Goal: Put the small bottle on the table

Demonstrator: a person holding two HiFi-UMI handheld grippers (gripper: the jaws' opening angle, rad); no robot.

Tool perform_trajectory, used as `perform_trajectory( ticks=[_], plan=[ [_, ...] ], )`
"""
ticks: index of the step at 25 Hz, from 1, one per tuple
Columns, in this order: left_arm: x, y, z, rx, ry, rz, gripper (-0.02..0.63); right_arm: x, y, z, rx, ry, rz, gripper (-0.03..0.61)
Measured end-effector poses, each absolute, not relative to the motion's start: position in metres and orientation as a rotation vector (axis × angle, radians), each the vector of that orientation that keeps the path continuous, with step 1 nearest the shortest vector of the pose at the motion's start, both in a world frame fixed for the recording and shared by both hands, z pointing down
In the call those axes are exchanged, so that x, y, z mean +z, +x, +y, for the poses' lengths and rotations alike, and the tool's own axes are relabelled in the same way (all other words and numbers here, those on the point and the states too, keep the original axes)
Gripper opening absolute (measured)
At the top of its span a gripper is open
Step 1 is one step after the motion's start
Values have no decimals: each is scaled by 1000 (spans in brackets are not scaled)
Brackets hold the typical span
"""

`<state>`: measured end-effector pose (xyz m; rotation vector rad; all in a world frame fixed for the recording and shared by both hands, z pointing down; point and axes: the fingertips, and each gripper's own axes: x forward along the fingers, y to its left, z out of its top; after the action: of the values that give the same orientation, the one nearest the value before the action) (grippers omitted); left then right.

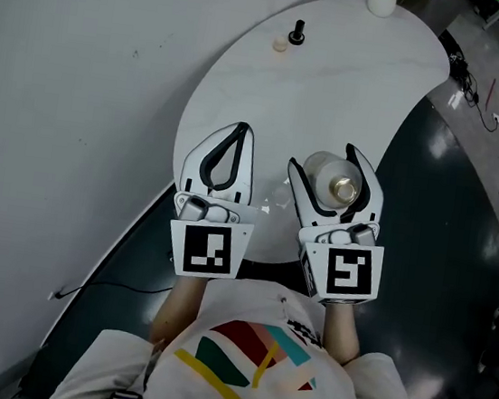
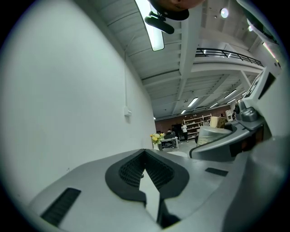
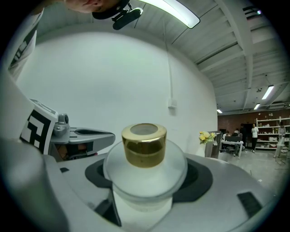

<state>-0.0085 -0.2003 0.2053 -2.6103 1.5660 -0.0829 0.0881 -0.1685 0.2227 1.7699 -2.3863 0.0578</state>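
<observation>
The small bottle (image 1: 336,180) is frosted white with a gold cap (image 3: 144,144). My right gripper (image 1: 325,160) is shut on its round body (image 3: 146,174), over the near part of the white table (image 1: 338,78). The cap points up toward the head camera. I cannot tell whether the bottle touches the tabletop. My left gripper (image 1: 240,131) sits just left of it over the table's near edge, shut with its fingertips touching and nothing between them (image 2: 145,153). In the left gripper view the right gripper's body (image 2: 226,140) shows at the right.
At the table's far side stand a small black object (image 1: 297,33), a small beige piece (image 1: 280,45) and a white rounded object (image 1: 381,0). Dark glossy floor (image 1: 446,229) lies right of the table, with cables (image 1: 478,92) at the far right. A white wall (image 1: 74,80) runs along the left.
</observation>
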Motion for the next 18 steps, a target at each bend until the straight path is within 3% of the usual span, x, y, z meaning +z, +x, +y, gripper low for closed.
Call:
perform_trajectory(
  ticks=[18],
  plan=[
    [266,-51,-260,-228,-2541,1771,16,264,66,-283,-3,1552,-2410,350]
  ],
)
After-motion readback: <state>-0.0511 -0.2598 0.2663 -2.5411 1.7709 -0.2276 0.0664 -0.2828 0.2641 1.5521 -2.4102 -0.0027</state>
